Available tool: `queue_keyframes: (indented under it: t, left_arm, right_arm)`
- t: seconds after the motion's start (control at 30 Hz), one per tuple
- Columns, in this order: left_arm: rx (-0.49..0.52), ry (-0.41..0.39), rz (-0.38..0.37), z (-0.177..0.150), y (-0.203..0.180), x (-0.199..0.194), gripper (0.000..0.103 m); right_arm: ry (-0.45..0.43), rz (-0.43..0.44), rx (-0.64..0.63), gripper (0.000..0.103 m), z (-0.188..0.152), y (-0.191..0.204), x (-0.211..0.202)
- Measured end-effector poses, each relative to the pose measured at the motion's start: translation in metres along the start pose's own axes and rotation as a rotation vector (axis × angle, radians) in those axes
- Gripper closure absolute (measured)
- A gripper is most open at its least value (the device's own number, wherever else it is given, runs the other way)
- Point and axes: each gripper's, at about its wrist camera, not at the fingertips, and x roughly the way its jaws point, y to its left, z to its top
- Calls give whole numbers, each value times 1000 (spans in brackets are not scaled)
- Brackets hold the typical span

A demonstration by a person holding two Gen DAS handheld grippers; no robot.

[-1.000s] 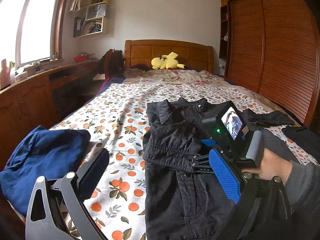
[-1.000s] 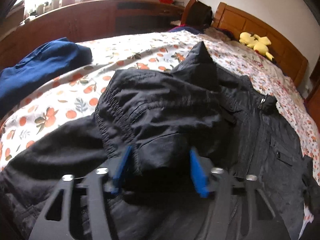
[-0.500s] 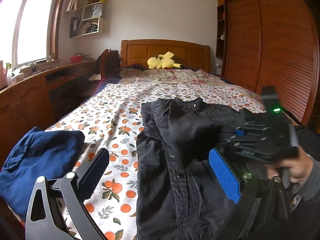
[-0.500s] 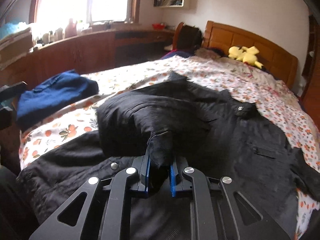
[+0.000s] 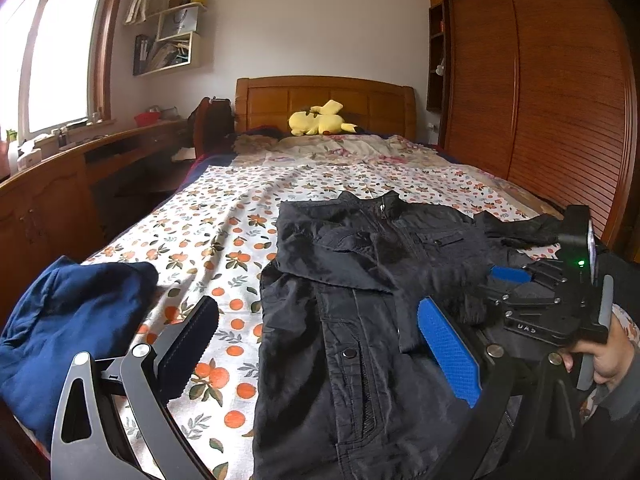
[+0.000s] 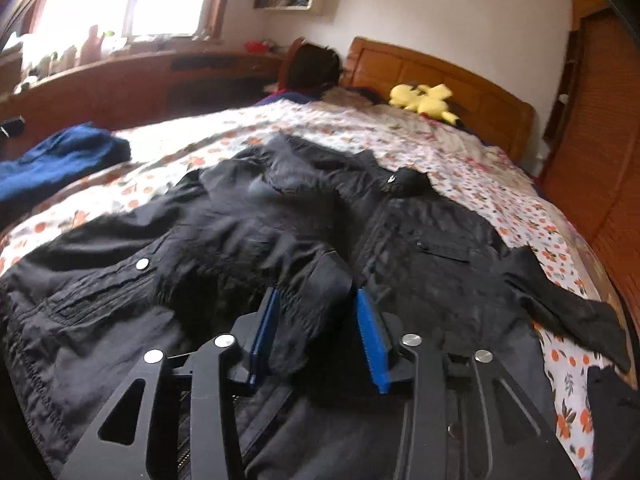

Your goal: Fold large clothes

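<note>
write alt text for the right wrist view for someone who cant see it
A black jacket lies spread on a bed with an orange-print sheet, one sleeve folded across its front, the cuff between the right gripper's blue pads, whose jaws have just been opening. A blue garment lies left; a yellow plush toy sits by the headboard.

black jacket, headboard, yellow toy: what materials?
Black jacket: thin woven cloth, matte with slight sheen, likely nylon or cotton blend; fine creases, metal snaps. Headboard: varnished wood, glossy orange-brown panels. Yellow toy: plush, soft fuzzy look.
</note>
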Motion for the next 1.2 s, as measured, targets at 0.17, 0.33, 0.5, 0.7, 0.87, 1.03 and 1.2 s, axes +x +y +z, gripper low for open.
queue_keyframes:
  t: [0.17,0.33,0.5,0.7,0.87,1.03,1.2]
  left_arm:
    - [13,12,1,-1,-5,4,3]
    - [10,11,-2,-3,-6,7,3]
    - [16,14,-1,-4,-7,9,3]
    - [14,18,-1,-4,-6,10,3]
    - [13,24,-1,-4,-5,11,3]
    - [14,24,-5,-4,-5,10,3]
    - [-1,29,-17,-8,-9,9,3]
  right_arm:
    - [-47,16,3,55,2,1,-11]
    - [-68,117,-26,49,12,23,-16]
    - [-7,241,-40,37,20,50,5]
    - [96,260,-47,33,19,68,49]
    - [131,247,-27,33,15,66,66]
    - [180,240,-28,73,9,66,77]
    - [148,247,-1,99,8,54,68]
